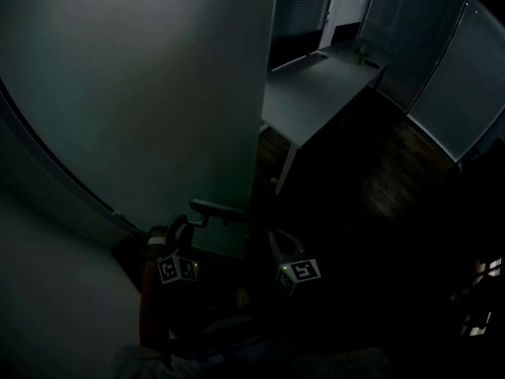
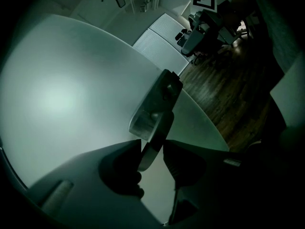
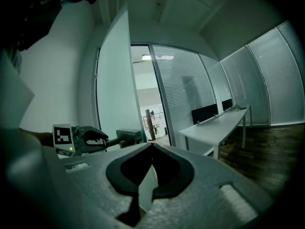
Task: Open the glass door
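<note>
The frosted glass door [image 1: 158, 93] stands ajar, its free edge towards the room. Its grey lever handle [image 1: 215, 209] sticks out near that edge. My left gripper [image 1: 183, 226] is shut on the end of the lever. In the left gripper view the handle [image 2: 157, 104] runs down between the two dark pads of the left gripper [image 2: 152, 148], which press on it in front of the door [image 2: 62, 94]. My right gripper [image 1: 278, 247] hangs beside the door edge, to the right of the handle. In its own view the right gripper [image 3: 151, 146] is shut with nothing in it.
A long white desk [image 1: 316, 85] stands beyond the door edge, over dark wood floor [image 1: 371, 188]. Glass walls with blinds [image 1: 465, 85] close the room at the right. A plain wall [image 1: 47, 290] lies left of the door. The room is dim.
</note>
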### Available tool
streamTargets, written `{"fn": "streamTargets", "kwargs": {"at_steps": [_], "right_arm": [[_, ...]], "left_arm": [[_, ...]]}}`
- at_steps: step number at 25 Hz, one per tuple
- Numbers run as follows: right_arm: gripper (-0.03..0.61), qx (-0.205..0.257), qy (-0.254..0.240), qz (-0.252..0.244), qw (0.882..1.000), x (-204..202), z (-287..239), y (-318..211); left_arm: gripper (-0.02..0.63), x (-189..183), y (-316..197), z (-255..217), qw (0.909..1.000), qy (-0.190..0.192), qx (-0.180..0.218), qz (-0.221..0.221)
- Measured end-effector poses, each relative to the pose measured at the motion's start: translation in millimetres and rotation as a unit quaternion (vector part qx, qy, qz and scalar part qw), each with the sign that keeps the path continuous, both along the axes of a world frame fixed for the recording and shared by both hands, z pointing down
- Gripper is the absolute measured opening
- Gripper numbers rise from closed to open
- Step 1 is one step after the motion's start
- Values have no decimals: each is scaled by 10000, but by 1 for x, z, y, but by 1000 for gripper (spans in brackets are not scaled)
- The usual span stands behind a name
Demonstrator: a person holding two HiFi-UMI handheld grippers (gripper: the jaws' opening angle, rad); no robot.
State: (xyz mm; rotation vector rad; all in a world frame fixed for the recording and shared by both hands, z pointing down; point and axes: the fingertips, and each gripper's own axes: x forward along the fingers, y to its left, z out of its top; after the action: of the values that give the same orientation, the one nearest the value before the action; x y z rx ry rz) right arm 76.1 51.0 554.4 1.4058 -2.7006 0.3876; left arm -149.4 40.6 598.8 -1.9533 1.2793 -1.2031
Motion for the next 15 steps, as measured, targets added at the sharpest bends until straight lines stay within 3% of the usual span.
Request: {"fn": "streamTargets", "kwargs": {"at_steps": [15], "right_arm": [[2,-5,67,525,9986,-7,-9,63]], "left_arm": [[148,0,34,0,9995,-62,-17,321]]}}
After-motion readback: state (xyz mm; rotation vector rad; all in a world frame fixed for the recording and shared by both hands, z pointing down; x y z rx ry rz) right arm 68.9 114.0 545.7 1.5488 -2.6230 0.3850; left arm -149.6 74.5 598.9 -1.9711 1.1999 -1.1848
